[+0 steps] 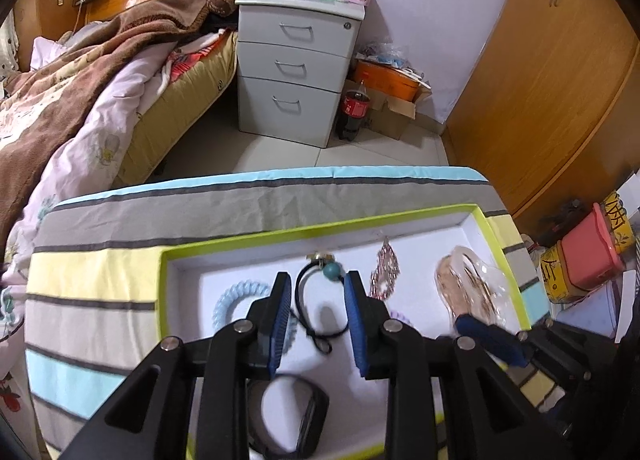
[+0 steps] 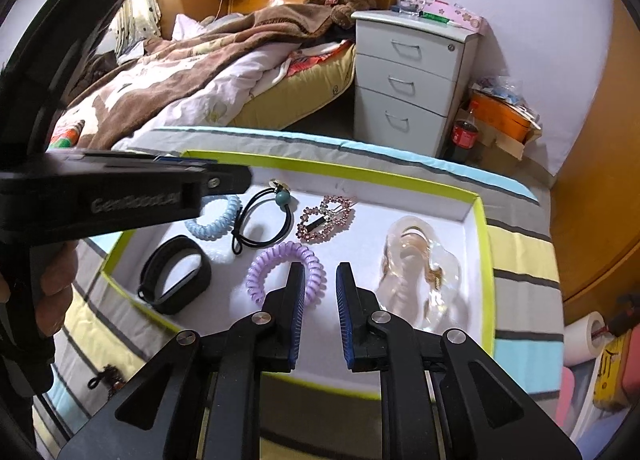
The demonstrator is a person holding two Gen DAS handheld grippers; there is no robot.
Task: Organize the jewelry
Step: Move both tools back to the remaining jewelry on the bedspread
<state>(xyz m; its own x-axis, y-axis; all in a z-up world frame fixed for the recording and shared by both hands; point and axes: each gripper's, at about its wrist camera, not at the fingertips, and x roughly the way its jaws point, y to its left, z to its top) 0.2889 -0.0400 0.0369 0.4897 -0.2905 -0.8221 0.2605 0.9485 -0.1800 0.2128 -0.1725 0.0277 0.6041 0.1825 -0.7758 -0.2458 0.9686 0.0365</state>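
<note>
Six pieces lie in the shallow lime-edged tray point(image 2: 482, 244) on the striped worktop point(image 2: 520, 260): a blue coil tie point(image 2: 216, 220), a black elastic with a teal bead point(image 2: 262, 222), a pink rhinestone clip point(image 2: 326, 218), a lilac coil tie point(image 2: 286, 266), a black band point(image 2: 174, 274) and a clear claw clip point(image 2: 420, 272).

Left claw point(image 1: 318, 314): spread wide, nothing gripped. It hovers low over the tray with the black elastic point(image 1: 320, 300) framed between its blue pads. Right claw point(image 2: 318, 312): parted, empty, poised over the tray's near side between the lilac tie and the clear clip, touching neither as far as I can judge.

Step in hand, by my reading: left claw takes the black elastic. Best done by dropping straight down so one pad passes inside the loop and the other outside, closing on the cord rather than the bead, which would likely roll out. Keep the pads off the blue tie point(image 1: 240, 300) just beside it. A thin cord on a flat floor may slip under the pads.

Hard to make out: the left view is blurred along the tray's right side; the black band point(image 1: 296, 420) is half hidden beneath the left claw's body, and the lilac tie barely peeks out there. No sorting compartments are visible, so the destination is unclear.
</note>
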